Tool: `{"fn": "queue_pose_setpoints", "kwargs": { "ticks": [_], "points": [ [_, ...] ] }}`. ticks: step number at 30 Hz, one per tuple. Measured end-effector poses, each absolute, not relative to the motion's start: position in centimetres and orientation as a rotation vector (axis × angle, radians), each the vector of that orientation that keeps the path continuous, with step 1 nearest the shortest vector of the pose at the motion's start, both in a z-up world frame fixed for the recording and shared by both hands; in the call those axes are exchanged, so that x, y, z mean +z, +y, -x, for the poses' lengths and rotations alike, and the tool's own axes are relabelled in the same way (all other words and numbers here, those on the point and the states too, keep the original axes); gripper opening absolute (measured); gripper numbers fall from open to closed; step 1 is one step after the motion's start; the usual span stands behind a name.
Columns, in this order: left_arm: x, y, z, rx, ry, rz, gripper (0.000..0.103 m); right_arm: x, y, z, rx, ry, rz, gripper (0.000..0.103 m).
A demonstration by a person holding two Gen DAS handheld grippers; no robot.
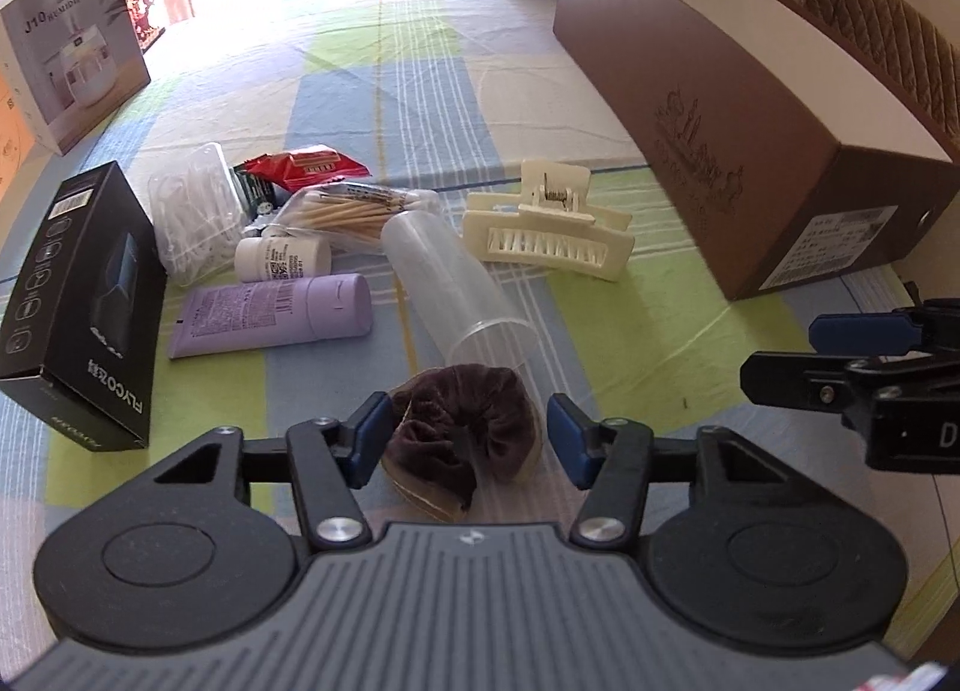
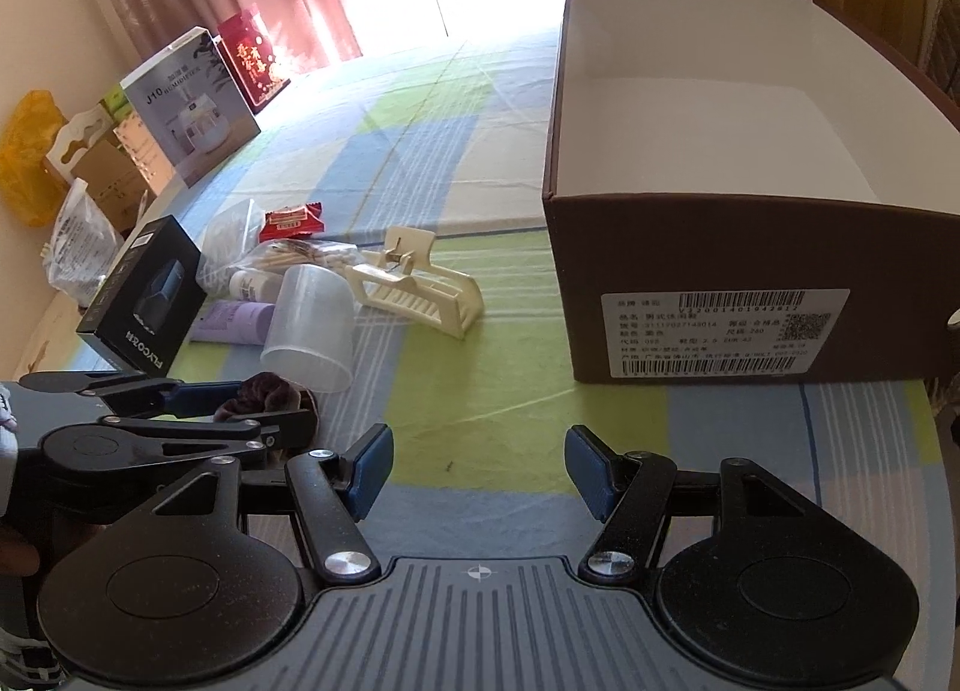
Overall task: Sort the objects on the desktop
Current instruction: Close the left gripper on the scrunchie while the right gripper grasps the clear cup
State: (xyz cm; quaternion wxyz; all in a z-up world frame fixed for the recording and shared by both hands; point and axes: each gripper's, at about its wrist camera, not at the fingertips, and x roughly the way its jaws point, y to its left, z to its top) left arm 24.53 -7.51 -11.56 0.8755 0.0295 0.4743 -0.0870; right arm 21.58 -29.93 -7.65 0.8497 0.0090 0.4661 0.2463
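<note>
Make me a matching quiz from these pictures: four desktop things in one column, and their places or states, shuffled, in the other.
Things:
1. dark brown velvet scrunchie
2. clear plastic cup
3. cream plastic claw hair clip
4. brown cardboard shoebox

Places or states:
A. lying on its side
B. open-topped, white inside, nothing in it
C. between the left gripper's pads
D. between the cup and the box

Pairs: 1-C, 2-A, 3-D, 4-B
</note>
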Motion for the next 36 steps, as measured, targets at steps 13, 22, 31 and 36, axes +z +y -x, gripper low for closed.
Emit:
{"fn": "queue_pose_setpoints", "kwargs": {
  "ticks": [13,22,31,36],
  "points": [
    [-10.8,-4.1,-23.0,-0.154,0.980,-0.054,0.022,-7.9,-25.5,-21.2,0.634,0.962,0.001,0.061],
    [-10.4,-0.2,-22.6,-0.034,1.003,0.000,0.022,-9.3,-20.3,-23.1,0.682,0.946,0.061,0.061],
    [-10.5,1.0,-23.5,-0.004,1.018,0.026,0.022,-11.1,-16.7,-24.2,0.685,0.953,0.126,0.061],
    [-10.5,0.8,-24.3,-0.024,1.014,0.023,0.022,-11.4,-16.6,-24.3,0.692,0.967,0.134,0.050]
  ]
}}
